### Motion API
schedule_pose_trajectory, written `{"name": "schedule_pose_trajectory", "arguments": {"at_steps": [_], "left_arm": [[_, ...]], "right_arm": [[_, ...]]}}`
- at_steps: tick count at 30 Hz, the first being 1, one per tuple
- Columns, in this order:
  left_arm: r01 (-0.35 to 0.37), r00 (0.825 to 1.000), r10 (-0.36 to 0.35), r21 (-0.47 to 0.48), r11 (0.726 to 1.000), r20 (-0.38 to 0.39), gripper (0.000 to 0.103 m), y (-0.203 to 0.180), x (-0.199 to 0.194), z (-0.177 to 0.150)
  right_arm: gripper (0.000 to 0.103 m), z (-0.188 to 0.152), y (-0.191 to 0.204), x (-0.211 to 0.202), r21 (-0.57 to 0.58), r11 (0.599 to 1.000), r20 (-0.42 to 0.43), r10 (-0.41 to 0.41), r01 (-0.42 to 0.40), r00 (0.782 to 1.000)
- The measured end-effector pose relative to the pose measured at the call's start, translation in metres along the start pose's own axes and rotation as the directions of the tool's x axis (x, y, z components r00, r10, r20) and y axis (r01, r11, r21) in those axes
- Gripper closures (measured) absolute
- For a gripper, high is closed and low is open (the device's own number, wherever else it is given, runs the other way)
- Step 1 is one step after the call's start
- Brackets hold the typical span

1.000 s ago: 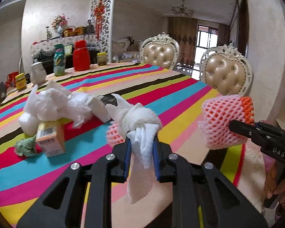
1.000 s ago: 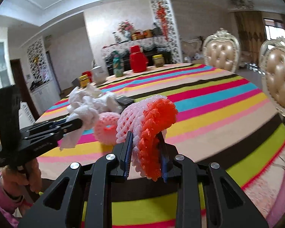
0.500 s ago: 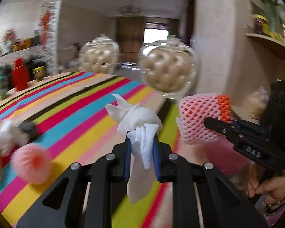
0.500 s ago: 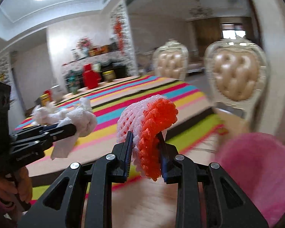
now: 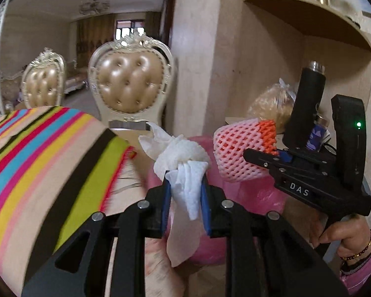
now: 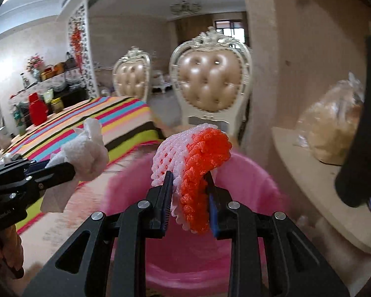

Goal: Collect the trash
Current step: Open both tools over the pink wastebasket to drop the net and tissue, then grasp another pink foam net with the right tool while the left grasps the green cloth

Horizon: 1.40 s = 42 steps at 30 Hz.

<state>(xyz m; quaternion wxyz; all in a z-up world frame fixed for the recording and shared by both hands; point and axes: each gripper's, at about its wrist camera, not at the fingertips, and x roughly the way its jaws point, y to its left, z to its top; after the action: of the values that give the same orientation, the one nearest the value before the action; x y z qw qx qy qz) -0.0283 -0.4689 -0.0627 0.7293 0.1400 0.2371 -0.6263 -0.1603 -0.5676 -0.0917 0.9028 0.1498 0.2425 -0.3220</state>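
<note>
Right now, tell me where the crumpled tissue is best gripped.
Grip the crumpled tissue at the narrow twisted neck just below its knotted ball, coming from beneath, as the left claw does: the ball bulges above the fingers and the loose tail hangs below.

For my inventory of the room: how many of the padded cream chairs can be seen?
2. The nearer chair stands at the table's end, behind the pink bin. The farther chair is left of it, along the striped table. Others may be hidden.
</note>
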Motion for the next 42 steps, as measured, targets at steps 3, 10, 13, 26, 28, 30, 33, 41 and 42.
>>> {"name": "schedule_pose_trajectory", "arguments": {"at_steps": [3, 10, 13, 26, 28, 30, 33, 41, 42], "left_arm": [[0.026, 0.999, -0.026, 0.005, 1.0, -0.028, 0.064, -0.005, 0.021, 0.004], [-0.037, 0.999, 0.036, -0.027, 0.999, -0.008, 0.019, 0.013, 0.011, -0.003], [-0.115, 0.993, 0.117, -0.046, 0.992, 0.023, 0.004, 0.031, -0.019, -0.009], [-0.492, 0.862, 0.507, -0.21, 0.845, 0.019, 0.005, 0.124, -0.178, -0.069], [-0.56, 0.816, 0.578, -0.24, 0.793, 0.006, 0.005, 0.139, -0.206, -0.085], [-0.611, 0.776, 0.631, -0.264, 0.746, -0.012, 0.005, 0.152, -0.23, -0.1], [-0.692, 0.699, 0.713, -0.299, 0.657, -0.053, 0.005, 0.174, -0.271, -0.128], [-0.786, 0.52, 0.831, -0.494, 0.372, -0.201, 0.005, 0.254, -0.39, -0.2], [-0.789, 0.499, 0.836, -0.518, 0.33, -0.228, 0.005, 0.267, -0.402, -0.208]], "right_arm": [[0.07, -0.001, -0.015, 0.009, 0.014, 1.0, -0.014, -0.016, 0.016, 1.0], [0.029, -0.001, -0.019, 0.004, 0.035, 0.999, 0.007, -0.004, 0.004, 1.0], [0.028, 0.001, -0.01, -0.006, 0.038, 0.999, 0.025, 0.019, -0.02, 1.0], [0.024, 0.005, 0.162, 0.0, -0.171, 0.918, -0.035, 0.357, -0.357, 0.933], [0.022, 0.002, 0.202, 0.001, -0.215, 0.877, -0.072, 0.424, -0.429, 0.903], [0.019, -0.003, 0.236, -0.002, -0.248, 0.842, -0.103, 0.468, -0.478, 0.878], [0.019, -0.009, 0.287, 0.0, -0.29, 0.782, -0.159, 0.528, -0.551, 0.834], [0.018, -0.026, 0.393, -0.002, -0.383, 0.644, -0.289, 0.597, -0.662, 0.749], [0.018, -0.028, 0.401, -0.002, -0.39, 0.633, -0.296, 0.602, -0.669, 0.742]]}}
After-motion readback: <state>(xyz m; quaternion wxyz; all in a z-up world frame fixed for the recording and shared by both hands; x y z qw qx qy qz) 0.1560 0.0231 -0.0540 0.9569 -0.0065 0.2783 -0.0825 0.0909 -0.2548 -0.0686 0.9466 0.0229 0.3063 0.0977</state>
